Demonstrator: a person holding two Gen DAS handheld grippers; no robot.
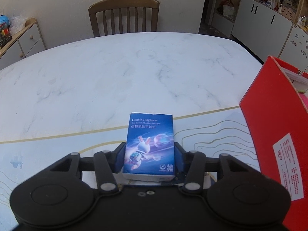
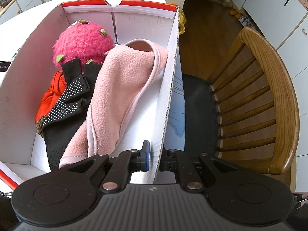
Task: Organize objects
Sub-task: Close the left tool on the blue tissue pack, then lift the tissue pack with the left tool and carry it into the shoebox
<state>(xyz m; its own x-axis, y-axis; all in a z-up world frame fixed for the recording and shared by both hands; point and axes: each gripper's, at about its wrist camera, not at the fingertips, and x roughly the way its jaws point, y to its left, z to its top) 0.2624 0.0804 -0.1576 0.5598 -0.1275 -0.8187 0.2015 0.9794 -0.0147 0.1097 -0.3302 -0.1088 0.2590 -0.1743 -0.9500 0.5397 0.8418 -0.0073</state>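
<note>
My left gripper (image 1: 150, 154) is pinching a blue tissue pack (image 1: 149, 144), its pads pressing both sides, above the table (image 1: 96, 80) beside the red box (image 1: 269, 115). My right gripper (image 2: 154, 157) is clamping the box's white side wall (image 2: 169, 96); inside are lying a pink plush (image 2: 80, 42), a black glove (image 2: 71, 100) and a pink cloth (image 2: 119, 88).

A wooden chair (image 1: 124, 16) with a slatted back stands at the far side of the marble table (image 1: 115, 73). On the left a low cabinet (image 1: 23, 40) holds a plastic bag (image 1: 16, 24). On the right, white cupboards (image 1: 263, 22) carry small clutter on top. In the right wrist view a second chair (image 2: 256, 104) with a curved wooden back and dark seat stands on the dark wood floor (image 2: 207, 30), beside the table's edge.
</note>
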